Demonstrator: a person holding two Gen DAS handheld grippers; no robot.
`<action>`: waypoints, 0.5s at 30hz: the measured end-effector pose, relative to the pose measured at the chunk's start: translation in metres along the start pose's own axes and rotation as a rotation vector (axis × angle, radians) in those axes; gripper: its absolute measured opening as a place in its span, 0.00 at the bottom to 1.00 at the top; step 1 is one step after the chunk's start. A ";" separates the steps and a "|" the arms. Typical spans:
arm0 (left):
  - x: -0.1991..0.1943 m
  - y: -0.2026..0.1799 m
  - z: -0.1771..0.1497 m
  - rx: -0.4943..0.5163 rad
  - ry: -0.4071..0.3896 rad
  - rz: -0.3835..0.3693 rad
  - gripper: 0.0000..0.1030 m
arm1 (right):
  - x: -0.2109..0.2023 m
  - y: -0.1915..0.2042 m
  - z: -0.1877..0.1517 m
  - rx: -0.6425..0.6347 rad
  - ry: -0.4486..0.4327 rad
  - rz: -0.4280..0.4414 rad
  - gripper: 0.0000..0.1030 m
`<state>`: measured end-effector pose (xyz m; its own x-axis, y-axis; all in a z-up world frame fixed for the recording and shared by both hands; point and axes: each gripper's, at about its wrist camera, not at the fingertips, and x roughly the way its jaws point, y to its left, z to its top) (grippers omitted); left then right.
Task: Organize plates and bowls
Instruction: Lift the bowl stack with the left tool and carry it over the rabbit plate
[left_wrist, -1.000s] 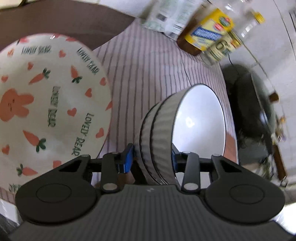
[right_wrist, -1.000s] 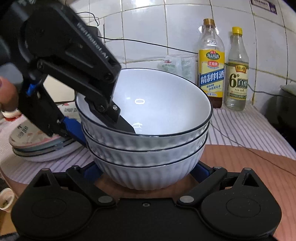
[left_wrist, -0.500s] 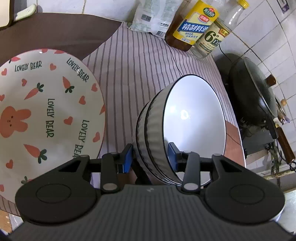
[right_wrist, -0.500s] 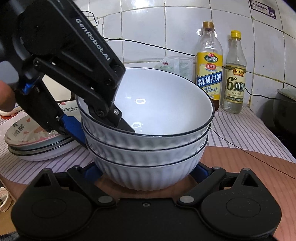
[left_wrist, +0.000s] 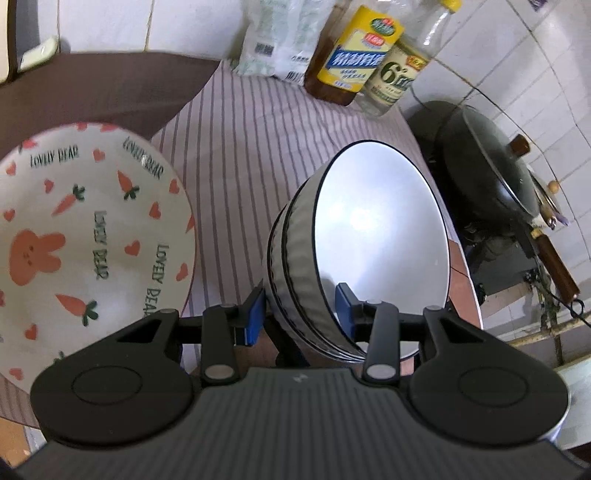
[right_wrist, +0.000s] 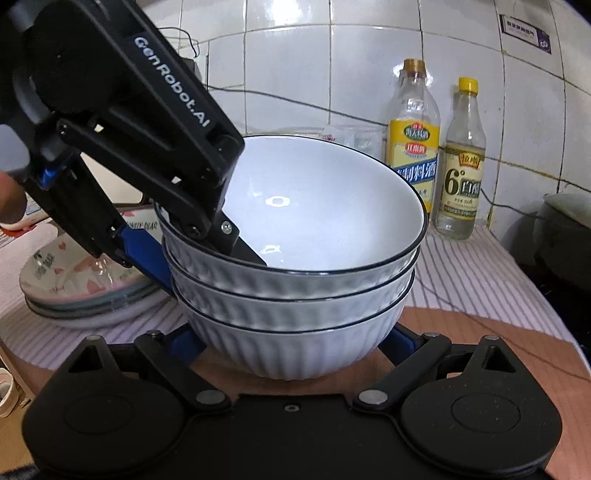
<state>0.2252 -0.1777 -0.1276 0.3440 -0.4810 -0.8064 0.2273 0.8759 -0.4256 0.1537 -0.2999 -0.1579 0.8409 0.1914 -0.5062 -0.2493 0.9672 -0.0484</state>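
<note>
Three white ribbed bowls with dark rims are stacked (right_wrist: 295, 280) on the brown table in the right wrist view; the stack also shows in the left wrist view (left_wrist: 354, 258). My left gripper (left_wrist: 299, 314) is shut on the rim side of the stack, one finger inside the top bowl and one outside. My right gripper (right_wrist: 291, 339) has its fingers on both sides of the bottom bowl, closed against it. A stack of rabbit-and-carrot plates (left_wrist: 85, 236) lies to the left; it also shows in the right wrist view (right_wrist: 85, 280).
Two bottles (right_wrist: 413, 147) (right_wrist: 461, 173) and a plastic bag (left_wrist: 284, 37) stand at the tiled wall behind. A dark wok with a lid (left_wrist: 491, 166) sits at the right. A striped cloth (left_wrist: 251, 147) covers the table's middle.
The bowls stay held by both grippers. The left wrist view has shifted a little, with the plates and bottles sliding in frame; the right wrist view sits slightly closer to the bowls.
</note>
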 end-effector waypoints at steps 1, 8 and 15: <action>-0.004 -0.001 0.001 0.009 -0.003 0.001 0.38 | -0.002 0.001 0.002 0.003 -0.008 -0.003 0.95; -0.047 -0.001 0.012 0.041 -0.048 0.007 0.38 | -0.013 0.019 0.030 -0.020 -0.061 0.002 0.95; -0.098 0.018 0.024 0.031 -0.119 0.061 0.38 | -0.007 0.046 0.068 -0.073 -0.095 0.072 0.95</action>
<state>0.2177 -0.1161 -0.0460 0.4635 -0.4300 -0.7748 0.2306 0.9028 -0.3631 0.1692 -0.2456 -0.0982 0.8607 0.2778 -0.4267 -0.3415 0.9366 -0.0791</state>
